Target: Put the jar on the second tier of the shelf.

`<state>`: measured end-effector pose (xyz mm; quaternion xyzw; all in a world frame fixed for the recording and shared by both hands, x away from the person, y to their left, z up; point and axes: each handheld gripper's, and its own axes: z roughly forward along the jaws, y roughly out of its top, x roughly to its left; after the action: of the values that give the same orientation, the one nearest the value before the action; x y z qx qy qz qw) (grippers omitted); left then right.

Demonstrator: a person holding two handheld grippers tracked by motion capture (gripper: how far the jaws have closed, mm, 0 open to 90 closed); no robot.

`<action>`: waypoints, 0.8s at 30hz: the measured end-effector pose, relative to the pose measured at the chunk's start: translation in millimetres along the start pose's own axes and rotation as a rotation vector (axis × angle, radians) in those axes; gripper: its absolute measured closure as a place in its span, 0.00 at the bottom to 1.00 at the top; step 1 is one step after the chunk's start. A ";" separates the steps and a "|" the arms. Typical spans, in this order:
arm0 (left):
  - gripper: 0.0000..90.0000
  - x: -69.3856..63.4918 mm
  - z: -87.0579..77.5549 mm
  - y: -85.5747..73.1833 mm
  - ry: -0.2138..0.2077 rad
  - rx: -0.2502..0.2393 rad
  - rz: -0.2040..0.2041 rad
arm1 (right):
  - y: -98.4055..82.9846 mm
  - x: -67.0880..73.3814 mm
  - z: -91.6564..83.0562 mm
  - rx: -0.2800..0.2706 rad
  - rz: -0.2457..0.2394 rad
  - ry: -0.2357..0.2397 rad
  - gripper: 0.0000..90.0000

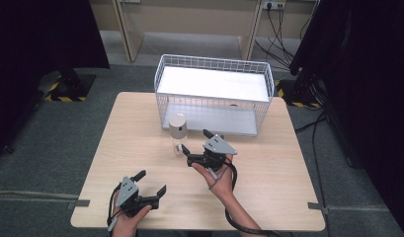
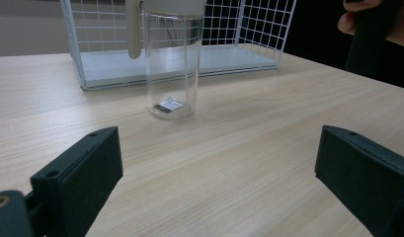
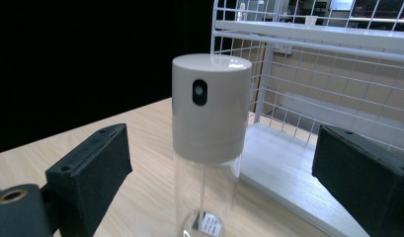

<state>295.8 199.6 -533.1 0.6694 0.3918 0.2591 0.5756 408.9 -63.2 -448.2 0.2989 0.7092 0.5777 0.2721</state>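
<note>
Table: bottle upright before rack. My right gripper released, jaws flanking it; left gripper released. Off-centre closing could topple it.

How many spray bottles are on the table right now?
1. The spray bottle stands upright on the table just in front of the wire basket, between the open jaws of the right hand-held gripper. None seen inside the basket.
</note>
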 end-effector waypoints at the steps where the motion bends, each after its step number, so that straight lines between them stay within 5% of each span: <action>1: 0.04 0.0 0.0 0.0 0.000 0.000 -0.001 | 1.4 0.2 2.7 0.001 0.002 -0.001 0.09; 24: 0.04 0.2 -0.2 0.0 -0.003 0.000 -0.002 | 17.0 3.8 55.0 0.031 -0.001 -0.015 0.21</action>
<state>295.8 199.9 -533.1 0.6694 0.3915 0.2576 0.5764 448.4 -21.6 -441.8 0.3074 0.7161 0.5641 0.2730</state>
